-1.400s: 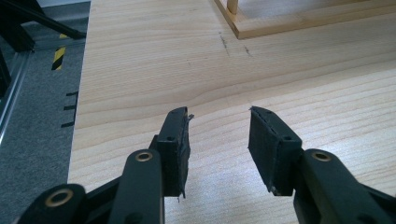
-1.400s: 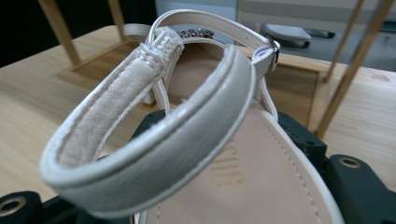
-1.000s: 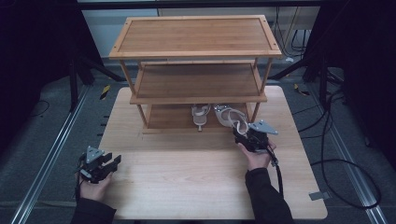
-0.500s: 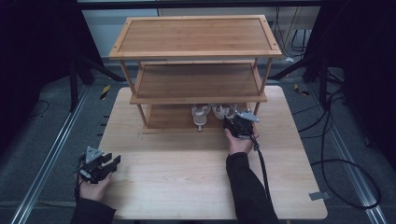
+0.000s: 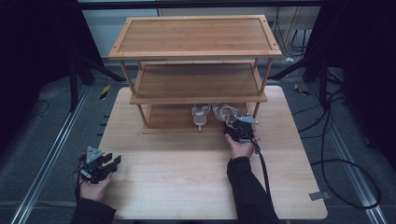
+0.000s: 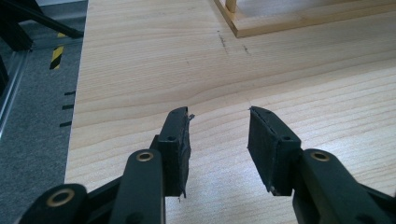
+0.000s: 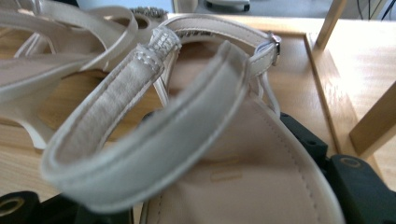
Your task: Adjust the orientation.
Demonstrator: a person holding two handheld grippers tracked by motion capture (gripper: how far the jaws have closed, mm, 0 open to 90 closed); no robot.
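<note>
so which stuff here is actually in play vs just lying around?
In play:
- right gripper, at the bottom shelf
- sandal between its jaws
- second sandal beside it
- shoe rack

Idle:
- left gripper, jaws open over bare table
- floor cables

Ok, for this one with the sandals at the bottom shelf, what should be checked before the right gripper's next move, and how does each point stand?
1. Right gripper at the bottom shelf with the right sandal between its jaws: ok.
2. Grip closed on the sole: cannot tell; the sandal covers the jaws in the right gripper view.
3. Sandal resting flat on the shelf board: cannot tell.
4. Left sandal already on the same shelf, beside the right one: ok.
5. Shelf's right front post close beside the gripper, a snag risk on pulling back: not ok.
6. Left gripper open, over bare table, out of the way: ok.
</note>
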